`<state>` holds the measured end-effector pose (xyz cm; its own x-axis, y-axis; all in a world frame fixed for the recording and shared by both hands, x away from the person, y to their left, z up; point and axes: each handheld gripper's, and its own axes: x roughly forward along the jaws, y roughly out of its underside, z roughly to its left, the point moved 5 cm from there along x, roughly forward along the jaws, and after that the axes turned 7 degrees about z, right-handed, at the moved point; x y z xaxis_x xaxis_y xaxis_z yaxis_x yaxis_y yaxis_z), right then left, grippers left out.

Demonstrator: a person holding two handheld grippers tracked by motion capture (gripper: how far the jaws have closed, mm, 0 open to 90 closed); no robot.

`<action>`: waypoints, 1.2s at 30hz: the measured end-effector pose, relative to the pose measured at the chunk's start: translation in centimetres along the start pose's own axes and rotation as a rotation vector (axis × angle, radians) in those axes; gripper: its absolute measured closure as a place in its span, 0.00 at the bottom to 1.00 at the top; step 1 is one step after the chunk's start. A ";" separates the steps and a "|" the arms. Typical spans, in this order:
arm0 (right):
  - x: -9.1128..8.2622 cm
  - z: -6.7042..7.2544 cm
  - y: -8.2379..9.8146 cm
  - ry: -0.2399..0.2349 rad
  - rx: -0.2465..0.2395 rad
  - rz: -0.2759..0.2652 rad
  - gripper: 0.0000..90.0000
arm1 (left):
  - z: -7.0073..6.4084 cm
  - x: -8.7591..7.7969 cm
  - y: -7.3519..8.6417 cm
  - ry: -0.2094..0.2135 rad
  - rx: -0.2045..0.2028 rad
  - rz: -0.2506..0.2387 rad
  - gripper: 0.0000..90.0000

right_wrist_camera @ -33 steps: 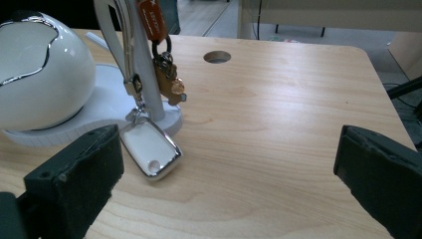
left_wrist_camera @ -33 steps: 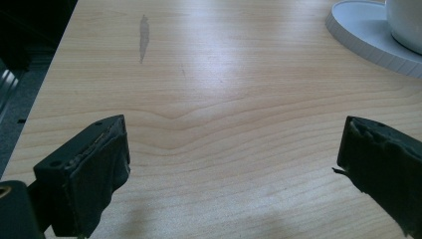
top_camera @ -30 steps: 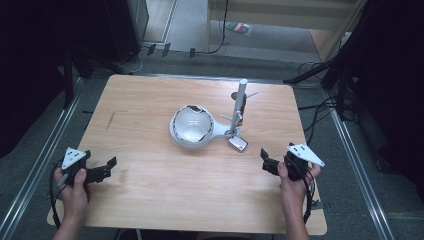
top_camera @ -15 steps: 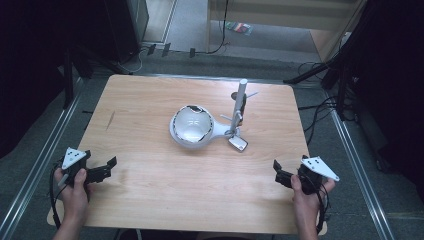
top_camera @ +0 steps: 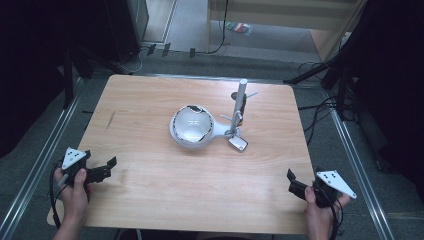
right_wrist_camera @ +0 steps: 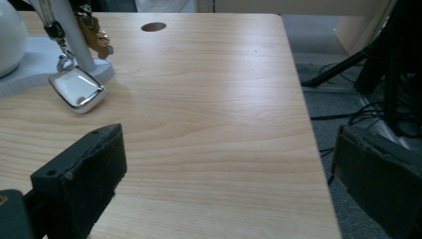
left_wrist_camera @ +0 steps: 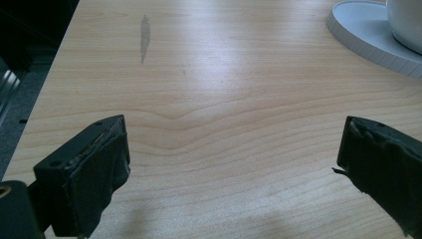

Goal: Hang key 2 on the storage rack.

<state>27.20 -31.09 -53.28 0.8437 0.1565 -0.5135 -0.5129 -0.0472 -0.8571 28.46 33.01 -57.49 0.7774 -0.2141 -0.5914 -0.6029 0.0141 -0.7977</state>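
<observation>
Left hand-held gripper (top_camera: 107, 167), right hand-held gripper (top_camera: 291, 181) agape; white bowl (top_camera: 190, 125) mid-table.

No text, label, brand, number or sign can be read in any of the views. The wooden surface (top_camera: 150, 200) carries no print, only its grain and a dark smudge (left_wrist_camera: 144, 37). The white round stand (top_camera: 192, 127) and the small shiny tag (right_wrist_camera: 77, 89) hanging from its post are blank as far as can be told. The coloured packet (top_camera: 239, 27) on the floor beyond is too small and blurred to read.
</observation>
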 end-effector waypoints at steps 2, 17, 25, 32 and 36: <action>-0.3 -0.3 0.2 0.013 -0.003 -0.005 0.01 | 0.0 0.0 0.0 0.000 0.000 -0.003 0.01; -1.5 -2.0 2.8 0.010 -0.002 0.037 0.01 | 0.0 -0.1 0.0 0.000 -0.003 -0.011 0.01; -1.4 -2.7 4.2 -0.026 -0.014 0.077 0.01 | 0.0 -0.2 0.0 0.005 -0.008 -0.021 0.01; -1.4 -2.9 4.4 -0.071 0.009 0.065 0.01 | 0.1 -0.4 0.0 0.012 -0.019 -0.040 0.00; -1.4 -2.8 4.6 -0.074 0.006 0.072 0.01 | 0.2 -0.5 0.1 0.016 -0.023 -0.053 0.00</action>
<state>24.12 -34.29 -56.57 0.7908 0.2258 -0.5689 -0.5727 -0.0548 -0.8179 28.06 33.31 -57.26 0.8056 -0.2292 -0.5464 -0.5651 -0.0197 -0.8248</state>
